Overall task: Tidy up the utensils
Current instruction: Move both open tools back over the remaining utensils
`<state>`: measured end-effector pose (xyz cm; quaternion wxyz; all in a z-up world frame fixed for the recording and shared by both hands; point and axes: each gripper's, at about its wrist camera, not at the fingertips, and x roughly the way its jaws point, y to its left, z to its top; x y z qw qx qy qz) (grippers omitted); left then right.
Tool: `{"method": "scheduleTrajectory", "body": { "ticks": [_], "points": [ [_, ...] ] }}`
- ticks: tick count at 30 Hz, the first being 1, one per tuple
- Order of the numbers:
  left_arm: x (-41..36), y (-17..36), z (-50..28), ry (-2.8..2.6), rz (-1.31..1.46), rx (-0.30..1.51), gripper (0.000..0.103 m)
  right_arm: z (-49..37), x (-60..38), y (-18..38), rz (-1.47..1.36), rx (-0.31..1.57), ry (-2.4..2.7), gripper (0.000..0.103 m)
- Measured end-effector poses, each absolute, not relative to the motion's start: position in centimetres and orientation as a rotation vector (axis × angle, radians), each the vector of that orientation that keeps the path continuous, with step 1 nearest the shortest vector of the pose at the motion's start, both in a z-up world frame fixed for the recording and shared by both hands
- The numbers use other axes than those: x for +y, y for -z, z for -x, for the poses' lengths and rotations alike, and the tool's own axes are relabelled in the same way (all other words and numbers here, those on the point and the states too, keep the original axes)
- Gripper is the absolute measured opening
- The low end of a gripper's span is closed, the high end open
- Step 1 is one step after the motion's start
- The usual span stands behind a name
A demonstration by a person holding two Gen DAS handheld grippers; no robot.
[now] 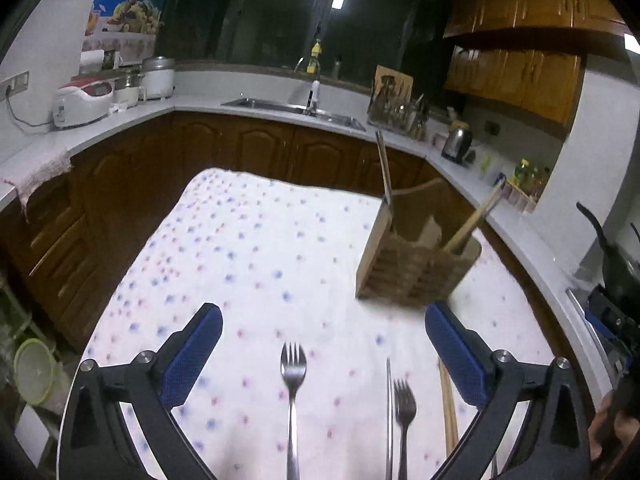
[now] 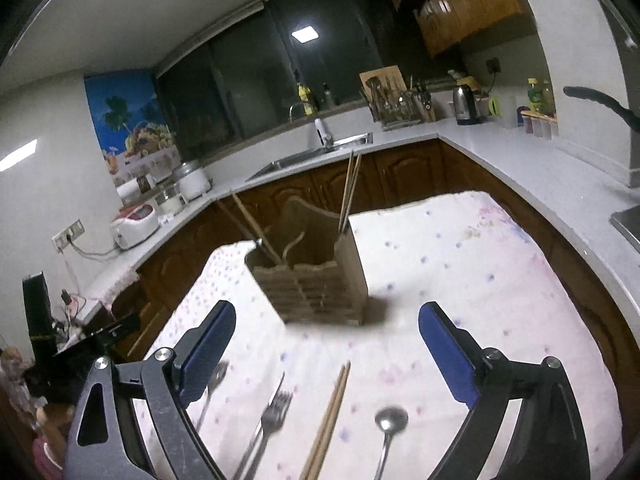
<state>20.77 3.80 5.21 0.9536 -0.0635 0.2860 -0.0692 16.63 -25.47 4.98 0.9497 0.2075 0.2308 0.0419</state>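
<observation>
A wooden utensil holder [image 1: 416, 268] stands on the dotted tablecloth [image 1: 260, 248], with chopsticks sticking out of it; it also shows in the right wrist view [image 2: 316, 280]. My left gripper [image 1: 324, 344] is open and empty above a fork [image 1: 293, 392], with a knife [image 1: 388, 420], a second fork [image 1: 404, 412] and wooden chopsticks [image 1: 448, 408] to its right. My right gripper [image 2: 326, 336] is open and empty above a fork [image 2: 272, 416], chopsticks [image 2: 328, 420] and a spoon [image 2: 390, 424]. Another fork [image 2: 212, 388] lies partly behind its left finger.
The cloth-covered table stands inside a U-shaped white kitchen counter [image 1: 132, 116] with a sink [image 1: 296, 110], rice cookers [image 1: 84, 100], a kettle [image 1: 458, 144] and a dish rack [image 1: 396, 110]. A pan handle [image 2: 600, 102] juts in at the right.
</observation>
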Motion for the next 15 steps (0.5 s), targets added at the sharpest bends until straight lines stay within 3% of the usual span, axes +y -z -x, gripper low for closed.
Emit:
{"method": "scheduleTrajectory", "body": {
  "ticks": [15],
  "points": [
    [2.9, -3.9, -20.2, 0.131, 0.076, 0.696, 0.102, -14.3, -24.4, 0.2, -0.438, 0.607, -0.043, 0.094]
  ]
}}
